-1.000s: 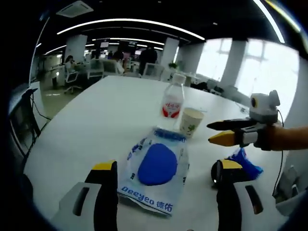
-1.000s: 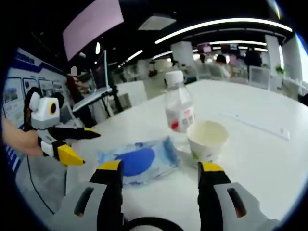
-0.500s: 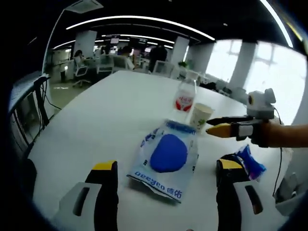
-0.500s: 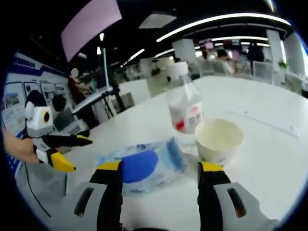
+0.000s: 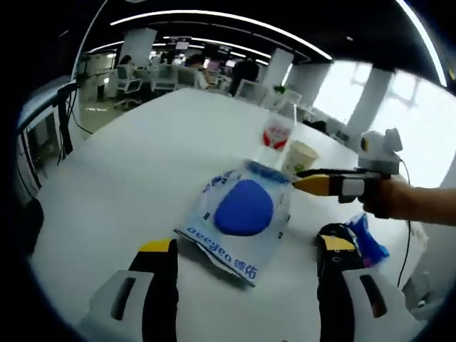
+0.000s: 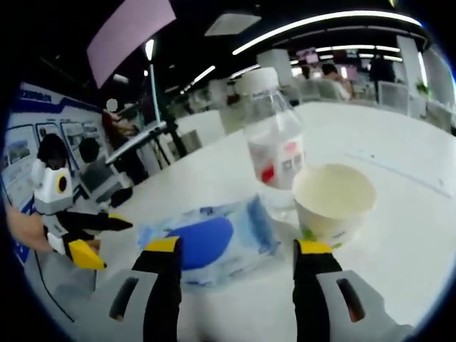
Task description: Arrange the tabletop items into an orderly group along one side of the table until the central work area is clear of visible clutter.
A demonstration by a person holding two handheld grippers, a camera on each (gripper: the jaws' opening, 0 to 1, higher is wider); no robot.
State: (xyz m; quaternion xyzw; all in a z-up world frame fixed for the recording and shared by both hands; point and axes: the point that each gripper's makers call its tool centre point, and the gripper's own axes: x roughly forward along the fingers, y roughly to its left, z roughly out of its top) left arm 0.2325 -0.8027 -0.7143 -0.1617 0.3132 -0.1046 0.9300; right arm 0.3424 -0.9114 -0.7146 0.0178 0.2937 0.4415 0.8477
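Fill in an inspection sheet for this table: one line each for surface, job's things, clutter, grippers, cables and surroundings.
Surface: white table, mostly bare on its far side.
Job's things: plastic bottle with a white cap, upright; paper cup upright close beside it; clear packet with a blue pad inside, lying flat.
Clutter: blue wrapper near the table edge.
Grippers: left gripper open, holding nothing, above the packet's near end; right gripper open, holding nothing, jaws facing packet and cup.
Cables: a thin black cable hangs under the hand with the right gripper.
Surroundings: open office with desks, chairs, people, bright windows.
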